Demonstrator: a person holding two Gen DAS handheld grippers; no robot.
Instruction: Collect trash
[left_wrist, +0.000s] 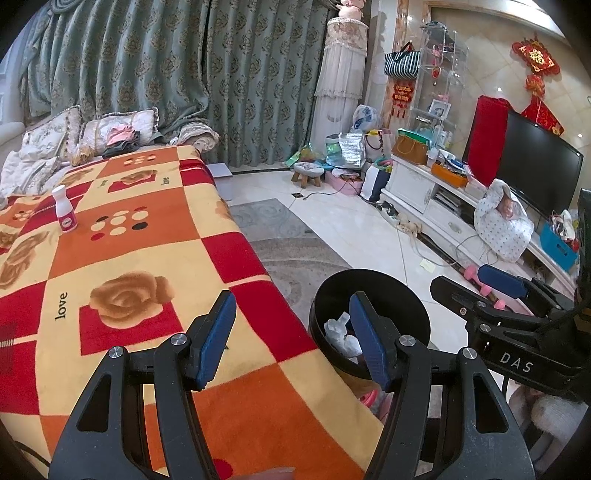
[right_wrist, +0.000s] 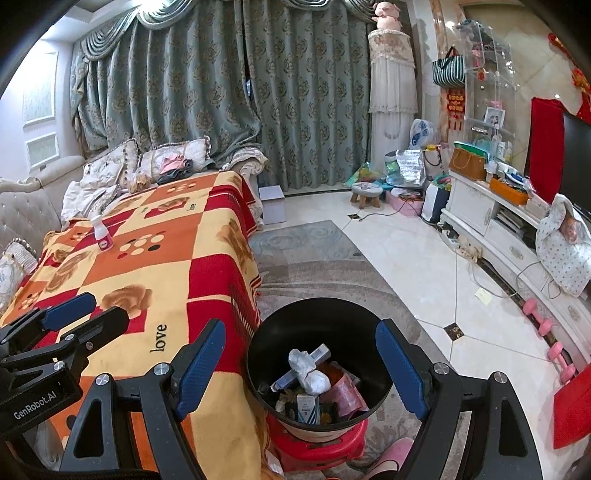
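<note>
Two grippers are in your hands, and both stand spread with nothing between their blue pads. Your left gripper (left_wrist: 293, 332) hangs over the near right edge of the blanket (left_wrist: 122, 258), its right finger in front of the black trash bin (left_wrist: 369, 291). Your right gripper (right_wrist: 301, 365) frames that same bin (right_wrist: 317, 314) from above.

You can read "DAS" in white letters on the body of the right gripper (left_wrist: 491, 291) as it shows at the right of the left wrist view. "GenRobot.AI" stands on the body of the left gripper (right_wrist: 81, 315) at the near left of the right wrist view. The word "love" is printed in black on the checked orange, red and cream blanket, near you, and again in smaller print farther off.

The bin sits on a red plastic stool (right_wrist: 317, 445) just right of the blanket's hanging edge. Inside it lie crumpled white tissue (right_wrist: 308, 369), a small carton with blue print too small to read (right_wrist: 308, 406), and a pink wrapper (right_wrist: 345, 393).

One small white bottle (left_wrist: 64, 214) with a pink label stands upright on the far left of the blanket, well apart from both grippers; its label writing is too small to read.
</note>
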